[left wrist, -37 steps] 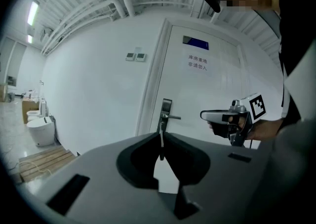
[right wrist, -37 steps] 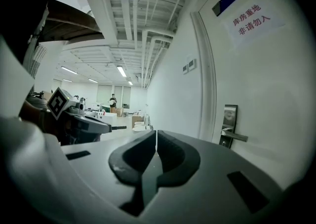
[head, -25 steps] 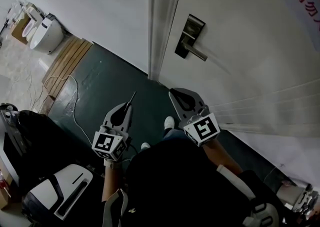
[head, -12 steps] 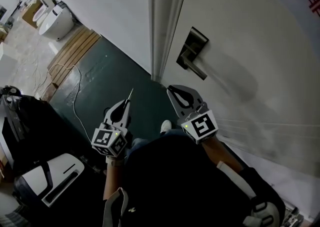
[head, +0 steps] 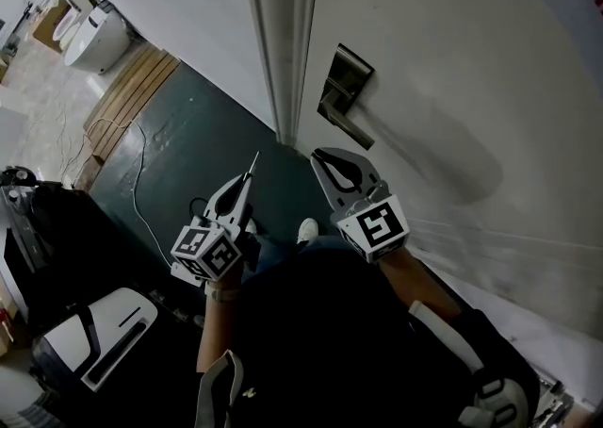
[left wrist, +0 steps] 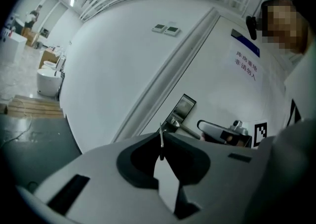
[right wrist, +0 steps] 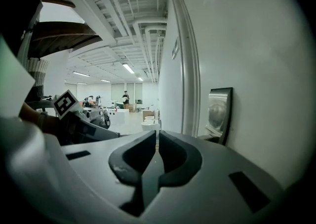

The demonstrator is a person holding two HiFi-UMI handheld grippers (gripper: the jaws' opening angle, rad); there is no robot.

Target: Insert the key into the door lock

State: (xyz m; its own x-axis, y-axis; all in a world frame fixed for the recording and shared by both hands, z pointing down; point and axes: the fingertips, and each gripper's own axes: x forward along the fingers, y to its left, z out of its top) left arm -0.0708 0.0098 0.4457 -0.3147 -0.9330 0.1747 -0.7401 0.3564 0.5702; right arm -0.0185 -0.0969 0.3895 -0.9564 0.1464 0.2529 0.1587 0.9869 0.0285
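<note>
A thin metal key (head: 252,165) sticks out of the tips of my left gripper (head: 245,183), which is shut on it. In the left gripper view the key (left wrist: 161,143) stands upright between the jaws of that gripper (left wrist: 161,155), pointing toward the door lock plate (left wrist: 182,110). The dark metal lock plate (head: 346,80) with its lever handle (head: 345,124) sits on the white door, up and right of the key and apart from it. My right gripper (head: 327,158) is shut and holds nothing, just below the handle. The lock plate (right wrist: 219,113) appears right of the right gripper (right wrist: 157,136).
The white door frame (head: 281,49) runs left of the lock. Dark green floor (head: 184,148) lies below, with a cable (head: 139,186), a wooden pallet (head: 132,96) and white toilets (head: 94,38) farther left. A white and black device (head: 89,351) lies at bottom left.
Both grippers have come closer to the door. The left gripper with the key has risen toward the lock, and the right one has come up under the handle.
</note>
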